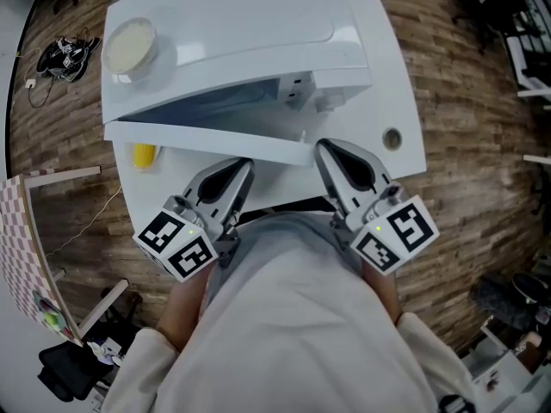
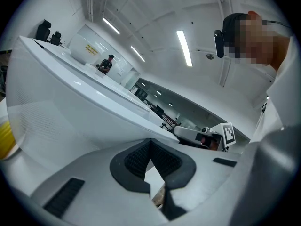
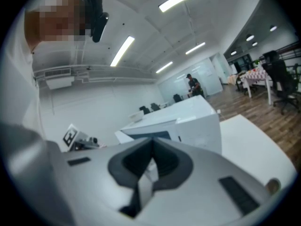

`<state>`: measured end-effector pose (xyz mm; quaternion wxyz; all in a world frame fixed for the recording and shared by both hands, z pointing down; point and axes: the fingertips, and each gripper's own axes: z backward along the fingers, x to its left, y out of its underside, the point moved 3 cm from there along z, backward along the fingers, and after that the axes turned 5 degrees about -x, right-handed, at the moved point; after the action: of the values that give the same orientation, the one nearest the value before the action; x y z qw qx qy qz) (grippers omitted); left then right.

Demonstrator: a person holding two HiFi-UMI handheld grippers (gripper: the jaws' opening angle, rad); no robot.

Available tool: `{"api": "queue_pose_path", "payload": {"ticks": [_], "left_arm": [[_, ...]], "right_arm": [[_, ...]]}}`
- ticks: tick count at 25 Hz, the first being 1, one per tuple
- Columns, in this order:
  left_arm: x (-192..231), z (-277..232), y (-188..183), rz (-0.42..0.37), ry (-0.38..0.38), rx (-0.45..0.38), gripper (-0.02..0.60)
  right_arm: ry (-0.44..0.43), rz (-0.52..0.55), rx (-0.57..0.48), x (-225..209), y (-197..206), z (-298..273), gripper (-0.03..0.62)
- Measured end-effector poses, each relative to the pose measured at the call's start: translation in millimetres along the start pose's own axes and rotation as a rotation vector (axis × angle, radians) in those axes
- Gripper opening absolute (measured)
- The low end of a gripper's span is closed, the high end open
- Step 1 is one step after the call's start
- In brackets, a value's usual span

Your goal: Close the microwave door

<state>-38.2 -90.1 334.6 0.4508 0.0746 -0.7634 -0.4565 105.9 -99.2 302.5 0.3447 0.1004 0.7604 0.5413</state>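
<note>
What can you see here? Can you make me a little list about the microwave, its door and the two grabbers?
microwave: white, on a white table
door: open, hanging out toward the person
left gripper: jaws together, holding nothing, tip at the door's edge
right gripper: jaws together, holding nothing, tip at the door's edge
on top of microwave: round cream dish
beside the door: yellow object, partly hidden

Left gripper (image 1: 244,165), right gripper (image 1: 321,148) side by side, jaws together.
</note>
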Motion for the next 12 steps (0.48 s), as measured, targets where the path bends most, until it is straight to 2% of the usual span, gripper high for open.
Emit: {"api": "queue_pose_path", "payload": {"ticks": [12], "left_arm": [[5.2, -9.2, -2.6, 0.037, -0.034, -0.041, 0.015]], "right_arm": [[-0.036, 0.006, 0.009, -15.1, -4.7, -4.9, 0.021]]}}
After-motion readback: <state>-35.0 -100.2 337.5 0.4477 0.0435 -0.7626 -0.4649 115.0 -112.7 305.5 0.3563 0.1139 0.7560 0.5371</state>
